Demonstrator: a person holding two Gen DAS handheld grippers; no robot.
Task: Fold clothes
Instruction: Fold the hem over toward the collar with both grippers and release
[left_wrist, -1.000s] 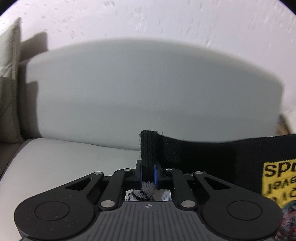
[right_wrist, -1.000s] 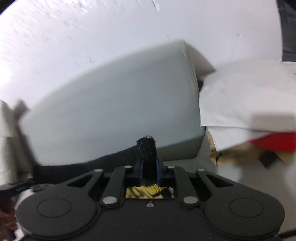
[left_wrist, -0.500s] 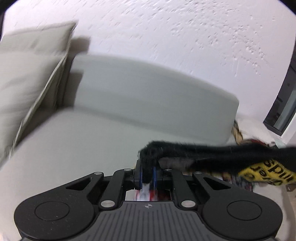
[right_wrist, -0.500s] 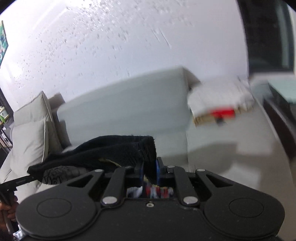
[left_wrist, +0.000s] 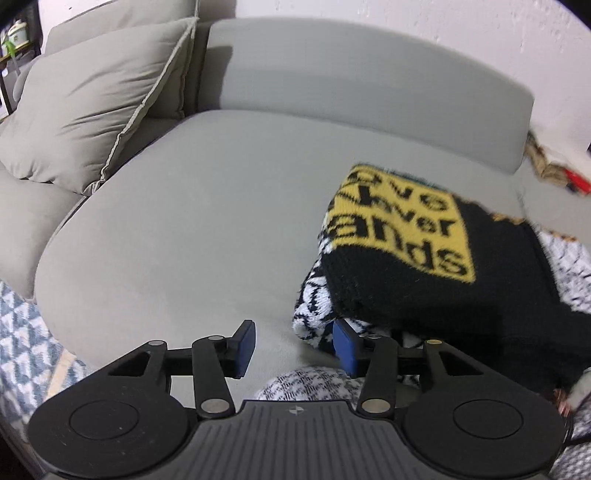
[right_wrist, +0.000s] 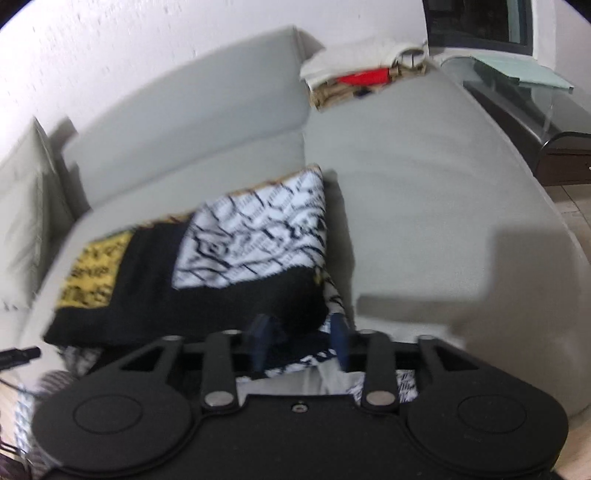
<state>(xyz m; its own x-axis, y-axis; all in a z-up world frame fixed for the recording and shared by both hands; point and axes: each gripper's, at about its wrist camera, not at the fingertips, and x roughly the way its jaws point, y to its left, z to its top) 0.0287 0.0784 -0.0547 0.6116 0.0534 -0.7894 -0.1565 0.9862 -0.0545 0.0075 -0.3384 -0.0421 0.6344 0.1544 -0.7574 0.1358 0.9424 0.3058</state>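
Left gripper (left_wrist: 293, 345): angled steeply down over the front edge of the sofa seat, jaws opening, blue pads (left_wrist: 244, 343) well apart. Nothing between them in the left wrist view; the right pad sits just beside the near edge of the knit garment (left_wrist: 424, 258), contact there unclear. Right gripper (right_wrist: 301, 347): also pitched steeply down, jaws opening. The garment's black near corner lies in the gap between the pads (right_wrist: 258, 345), and neither pad visibly presses on it, though the right wrist view is motion-blurred so contact is hard to confirm. Both linkages look symmetric, finger arms splayed evenly. No hand or sleeve visible in either wrist view.
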